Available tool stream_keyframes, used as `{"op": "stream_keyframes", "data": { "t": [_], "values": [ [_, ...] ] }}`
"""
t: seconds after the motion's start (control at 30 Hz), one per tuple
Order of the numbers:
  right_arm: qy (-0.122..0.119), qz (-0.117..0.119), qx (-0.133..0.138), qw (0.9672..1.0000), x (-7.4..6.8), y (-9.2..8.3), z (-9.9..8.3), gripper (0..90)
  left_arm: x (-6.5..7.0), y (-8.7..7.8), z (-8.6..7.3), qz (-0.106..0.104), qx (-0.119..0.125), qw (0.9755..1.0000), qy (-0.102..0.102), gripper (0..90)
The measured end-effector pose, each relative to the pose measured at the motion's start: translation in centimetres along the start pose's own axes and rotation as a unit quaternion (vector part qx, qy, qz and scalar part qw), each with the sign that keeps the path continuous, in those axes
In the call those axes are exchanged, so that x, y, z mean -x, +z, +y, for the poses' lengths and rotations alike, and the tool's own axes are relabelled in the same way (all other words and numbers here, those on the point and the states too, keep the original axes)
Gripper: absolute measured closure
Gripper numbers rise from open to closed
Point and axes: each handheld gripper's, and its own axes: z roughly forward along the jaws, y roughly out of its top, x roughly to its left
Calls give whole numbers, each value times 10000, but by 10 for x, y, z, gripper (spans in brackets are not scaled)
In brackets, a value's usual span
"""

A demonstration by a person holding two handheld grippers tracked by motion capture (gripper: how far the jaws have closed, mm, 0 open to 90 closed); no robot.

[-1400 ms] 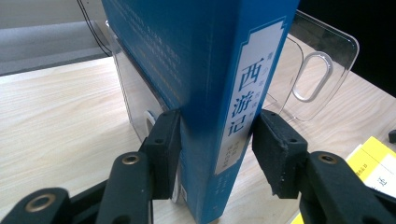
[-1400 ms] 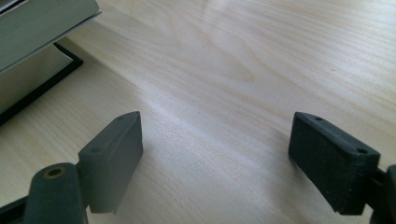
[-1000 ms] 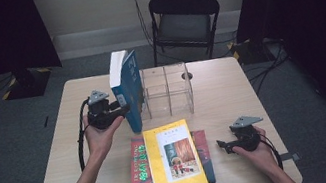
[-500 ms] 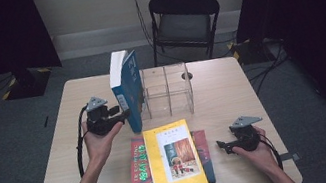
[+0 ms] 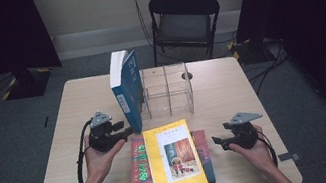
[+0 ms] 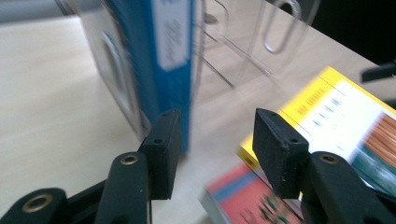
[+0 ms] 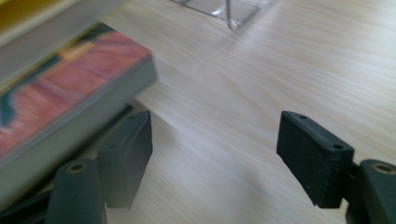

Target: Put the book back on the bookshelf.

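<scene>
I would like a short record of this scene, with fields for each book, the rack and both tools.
blue book: upright, against the left side of the clear rack
yellow book: flat on top of the stack
red book: under the yellow one
left tool: open, near the blue book's lower edge
right tool: open, beside the stack, jaws just closing, nothing between

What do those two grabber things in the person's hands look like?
Both are black. The left gripper and the right gripper each have two flat, blocky black jaws with small screw holes and brass-ringed pivots. Each has a grey three-cornered plate on top, and a black cable loops back from each. The forearms are bare, with no sleeves.
</scene>
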Motion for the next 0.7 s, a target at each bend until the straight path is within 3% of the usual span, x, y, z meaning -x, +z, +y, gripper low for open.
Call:
{"op": "stream_keyframes", "data": {
  "t": [0.17, 0.33, 0.5, 0.57, 0.63, 0.7],
  "values": [
    [-92, 364, 285, 9989, -18, -6, 23, 321, 12, -4, -10, -198, -126, 9997, 50, 461],
    [-252, 617, 553, 9962, -41, -12, 51, 286, 25, -6, -19, -453, -248, 9986, 127, 416],
    [-319, 864, 584, 9940, -61, 0, 55, 248, 35, -1, -31, -629, -408, 9968, 271, 391],
    [-327, 951, 514, 9936, -68, 9, 52, 243, 36, 2, -33, -568, -345, 9974, 287, 392],
    [-353, 1020, 385, 9934, -73, 17, 49, 227, 37, 7, -36, -611, -493, 9965, 297, 388],
    [-349, 1041, 330, 9934, -77, 20, 48, 218, 39, 9, -39, -640, -414, 9967, 283, 384]
  ]
}}
